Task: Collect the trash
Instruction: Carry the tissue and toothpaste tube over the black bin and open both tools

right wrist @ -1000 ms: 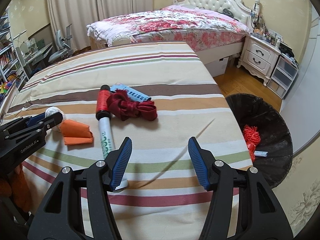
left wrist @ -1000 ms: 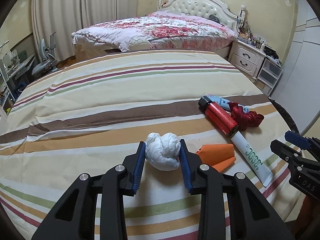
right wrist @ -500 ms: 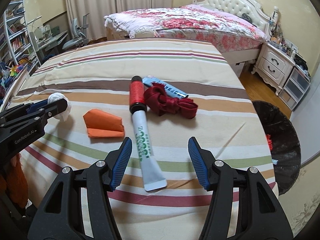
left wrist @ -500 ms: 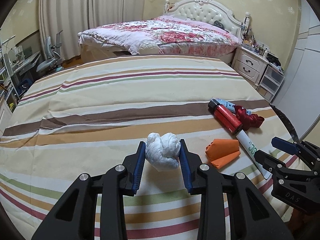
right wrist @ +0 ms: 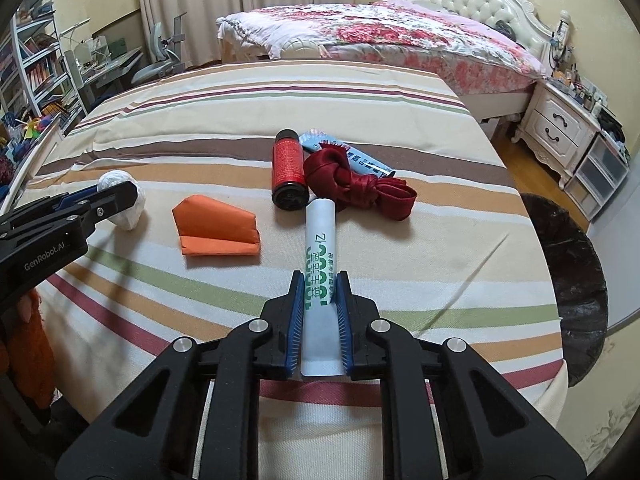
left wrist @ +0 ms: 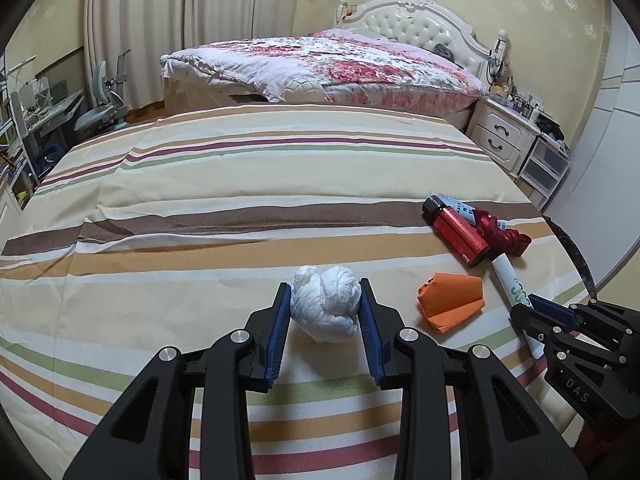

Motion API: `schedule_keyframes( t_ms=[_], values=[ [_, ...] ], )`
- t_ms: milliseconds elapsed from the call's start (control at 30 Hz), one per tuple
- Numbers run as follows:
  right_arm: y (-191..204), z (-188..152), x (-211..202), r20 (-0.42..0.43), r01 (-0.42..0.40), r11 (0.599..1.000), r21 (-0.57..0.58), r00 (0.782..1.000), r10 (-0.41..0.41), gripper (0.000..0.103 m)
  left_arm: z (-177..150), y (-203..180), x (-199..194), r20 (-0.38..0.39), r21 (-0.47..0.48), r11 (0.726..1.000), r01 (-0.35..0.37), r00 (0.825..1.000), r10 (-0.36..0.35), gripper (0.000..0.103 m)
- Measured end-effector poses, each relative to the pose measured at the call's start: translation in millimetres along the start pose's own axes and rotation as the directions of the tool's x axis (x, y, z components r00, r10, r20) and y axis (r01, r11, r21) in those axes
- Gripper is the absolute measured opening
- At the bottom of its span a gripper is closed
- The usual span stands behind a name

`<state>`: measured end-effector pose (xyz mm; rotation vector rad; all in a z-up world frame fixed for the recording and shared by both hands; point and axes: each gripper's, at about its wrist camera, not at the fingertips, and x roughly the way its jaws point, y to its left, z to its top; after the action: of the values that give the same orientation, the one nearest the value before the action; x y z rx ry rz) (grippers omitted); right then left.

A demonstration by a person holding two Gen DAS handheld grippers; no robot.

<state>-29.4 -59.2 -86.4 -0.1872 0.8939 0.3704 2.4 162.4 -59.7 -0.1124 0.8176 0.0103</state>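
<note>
- tube [right wrist: 320,256] first: white, soft plastic, light. it lies low in the middle of the right wrist view, its flat crimped end between the pads of our right gripper [right wrist: 319,292], whose jaws are closing on it.
- we judge that flat end squashy and a bit slick; a hold nearer the round body would slip less.
- tissue wad [left wrist: 325,306], low centre of the left wrist view, sits clenched in our left gripper [left wrist: 324,312]; feather-light and crushable, so any spot serves.
- orange paper [right wrist: 216,232], red can [right wrist: 287,172] and red ribbon [right wrist: 356,186] wait mid-frame on the striped cloth [right wrist: 440,240].
- black bin [right wrist: 572,280], at the right edge, is our likely drop.
</note>
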Motion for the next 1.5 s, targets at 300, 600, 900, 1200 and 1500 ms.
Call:
schedule_keyframes(
  t_ms=[300,600,900,1200,1500],
  values=[
    [-19.7,5.6,-15.0,0.047,0.028,0.998,0.053,0.998,-0.031,0.016,2.5,-9.4,-10.9,0.037,0.013,1.000,0.024,0.999,-0.025,0.034],
    [-44.7,7.4,-20.6,0.073,0.060,0.992,0.111,0.995,-0.068,0.016,13.5,-35.1,-15.8,0.064,0.058,0.996,0.061,0.996,-0.065,0.034],
    [-78.3,4.4,-24.3,0.088,0.099,0.979,0.177,0.989,-0.116,0.016,27.9,-75.2,-11.2,0.071,0.116,0.988,0.106,0.991,-0.115,0.034],
    [-132.7,4.8,-33.4,0.112,0.168,0.946,0.278,0.972,-0.206,0.016,41.1,-130.0,-0.8,0.065,0.191,0.967,0.167,0.981,-0.182,0.034],
    [-187.7,2.7,-37.5,0.109,0.231,0.899,0.371,0.951,-0.289,0.016,53.8,-185.8,16.8,0.050,0.244,0.945,0.217,0.971,-0.235,0.034]
  ],
)
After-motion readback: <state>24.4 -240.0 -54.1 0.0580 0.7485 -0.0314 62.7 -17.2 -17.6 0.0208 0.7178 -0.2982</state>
